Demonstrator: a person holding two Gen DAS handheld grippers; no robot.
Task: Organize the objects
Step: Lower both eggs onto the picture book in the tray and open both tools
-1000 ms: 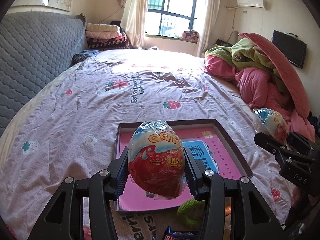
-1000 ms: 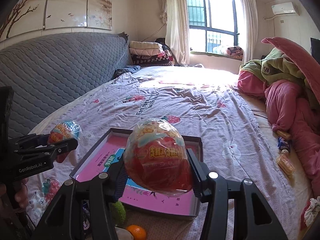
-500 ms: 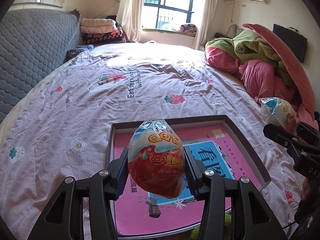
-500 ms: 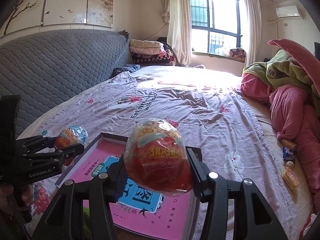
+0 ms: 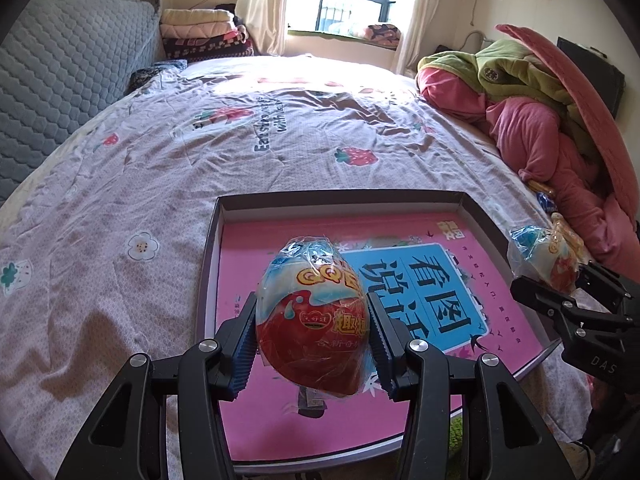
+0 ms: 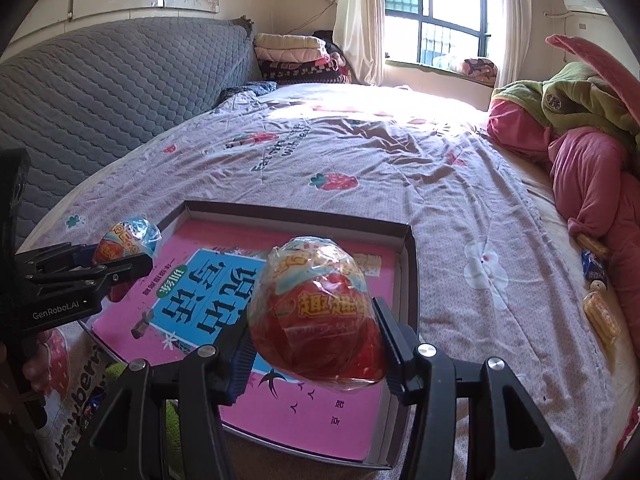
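My left gripper (image 5: 312, 330) is shut on a plastic-wrapped toy egg (image 5: 314, 320), red below and white-blue above, held over the near left part of a shallow box (image 5: 340, 198) with a pink printed floor. My right gripper (image 6: 316, 336) is shut on a second wrapped toy egg (image 6: 316, 316) above the box's near right part (image 6: 406, 264). Each gripper shows in the other's view: the right one with its egg at the box's right side (image 5: 544, 258), the left one with its egg at the box's left side (image 6: 126, 240).
The box lies on a bed with a lilac strawberry-print sheet (image 5: 160, 168). A pink and green quilt heap (image 5: 552, 112) is at the right, with small snack packets (image 6: 600, 316) beside it. A grey padded headboard (image 6: 100, 92) is at the left. A green object (image 6: 116, 370) lies by the box's near edge.
Both grippers, each still holding its egg, have moved forward over the bed, so the eggs now hang above the box floor instead of short of its near edge.
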